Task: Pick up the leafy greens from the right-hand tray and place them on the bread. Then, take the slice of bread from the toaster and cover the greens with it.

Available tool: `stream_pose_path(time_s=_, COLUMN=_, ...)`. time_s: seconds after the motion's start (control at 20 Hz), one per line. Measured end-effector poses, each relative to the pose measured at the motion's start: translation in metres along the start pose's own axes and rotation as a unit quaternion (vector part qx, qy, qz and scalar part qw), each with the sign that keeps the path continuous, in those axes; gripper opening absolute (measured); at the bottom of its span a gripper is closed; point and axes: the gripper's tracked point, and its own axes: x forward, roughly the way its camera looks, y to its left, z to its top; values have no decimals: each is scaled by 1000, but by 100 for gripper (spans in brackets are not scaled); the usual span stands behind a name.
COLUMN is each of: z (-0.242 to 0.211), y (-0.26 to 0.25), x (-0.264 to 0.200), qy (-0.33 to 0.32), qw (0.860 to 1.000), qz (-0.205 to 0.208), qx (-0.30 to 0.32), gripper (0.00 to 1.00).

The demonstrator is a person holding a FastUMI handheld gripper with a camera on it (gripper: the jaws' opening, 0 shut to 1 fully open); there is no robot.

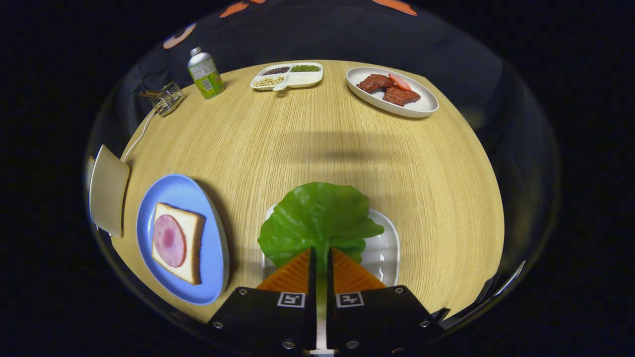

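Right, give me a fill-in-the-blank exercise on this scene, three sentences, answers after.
1. The gripper has its fingers closed on the stem end of the ____ leaf.
2. The bread slice on the blue plate is topped with a round slice of ____.
3. The leaf lies over a ____ tray just ahead of the fingers.

Missing words: green; ham; white
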Motion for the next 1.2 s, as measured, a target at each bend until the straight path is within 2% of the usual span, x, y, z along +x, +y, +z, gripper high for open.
stream_pose_path(time_s=0.3, z=29, y=9, x=-35, qy=-45, qw=999, qz=18, qx=16, gripper=7)
stream_pose_path(time_s=0.45, z=41, y=25, x=-52, qy=-60, qw=997, qz=40, qx=12, gripper=7)
stream_pose_path(time_s=1.2, z=43, y=142, x=-69, qy=-72, qw=982, qz=160, qx=-71, gripper=7)
